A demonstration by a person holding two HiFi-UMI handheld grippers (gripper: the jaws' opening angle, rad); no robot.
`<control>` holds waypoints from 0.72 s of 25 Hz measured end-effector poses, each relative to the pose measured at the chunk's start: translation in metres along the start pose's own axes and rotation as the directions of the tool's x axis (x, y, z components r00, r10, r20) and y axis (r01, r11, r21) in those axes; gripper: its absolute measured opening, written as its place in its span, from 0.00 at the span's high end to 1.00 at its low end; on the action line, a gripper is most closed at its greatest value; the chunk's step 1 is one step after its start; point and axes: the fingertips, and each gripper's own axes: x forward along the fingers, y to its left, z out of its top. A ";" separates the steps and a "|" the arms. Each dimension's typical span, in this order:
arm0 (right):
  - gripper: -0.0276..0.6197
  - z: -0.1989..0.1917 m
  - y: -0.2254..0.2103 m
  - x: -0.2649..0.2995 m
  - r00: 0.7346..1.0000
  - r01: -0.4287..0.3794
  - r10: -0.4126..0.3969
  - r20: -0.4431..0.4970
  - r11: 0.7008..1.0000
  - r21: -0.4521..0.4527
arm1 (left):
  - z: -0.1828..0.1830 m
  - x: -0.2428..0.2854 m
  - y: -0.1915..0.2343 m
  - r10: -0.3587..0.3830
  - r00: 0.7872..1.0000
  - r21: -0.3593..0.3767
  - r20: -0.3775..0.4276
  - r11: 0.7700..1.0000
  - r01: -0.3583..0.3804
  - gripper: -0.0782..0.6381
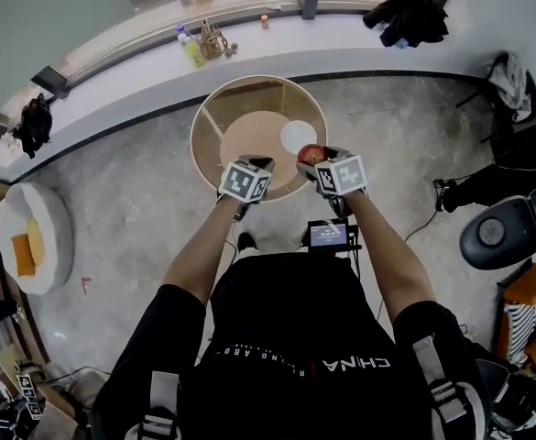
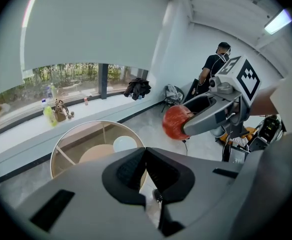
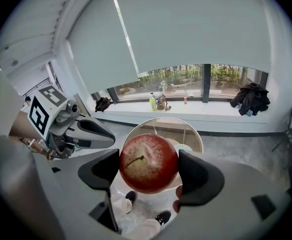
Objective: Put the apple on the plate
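A red apple [image 1: 311,154] is clamped between the jaws of my right gripper [image 1: 315,160], held in the air over the near right edge of a round glass-topped table [image 1: 214,108]. In the right gripper view the apple [image 3: 148,163] fills the gap between the pads, stem toward the camera. A small white plate [image 1: 298,136] lies on the table just beyond the apple; it also shows as the plate [image 2: 125,144] in the left gripper view. My left gripper [image 1: 252,165] hovers beside the right one over the table's near edge, jaws shut and holding nothing.
A long white window ledge [image 1: 139,71] behind the table carries bottles and a small bag [image 1: 211,40], and a dark jacket [image 1: 405,15]. A white pouf [image 1: 31,236] sits at left, a black chair [image 1: 506,232] at right. A person [image 2: 215,64] stands further off.
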 end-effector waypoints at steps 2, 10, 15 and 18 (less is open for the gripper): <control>0.39 0.000 0.003 0.002 1.000 0.000 0.000 -0.008 1.000 -0.004 | -0.006 -0.001 0.005 0.002 1.000 -0.019 -0.005 1.000 -0.002 0.87; 0.39 -0.008 -0.024 -0.002 0.998 -0.011 0.006 -0.060 0.996 -0.086 | 0.001 0.012 -0.003 0.013 1.000 -0.013 -0.028 1.000 -0.013 0.87; 0.39 -0.015 -0.057 0.012 0.994 -0.052 0.039 -0.105 0.990 -0.128 | 0.013 0.036 0.008 0.040 0.997 0.002 -0.058 0.999 -0.040 0.87; 0.39 -0.028 -0.077 0.043 0.989 -0.069 0.050 -0.137 0.988 -0.140 | 0.010 0.062 0.015 0.043 0.997 -0.023 -0.062 0.999 -0.044 0.87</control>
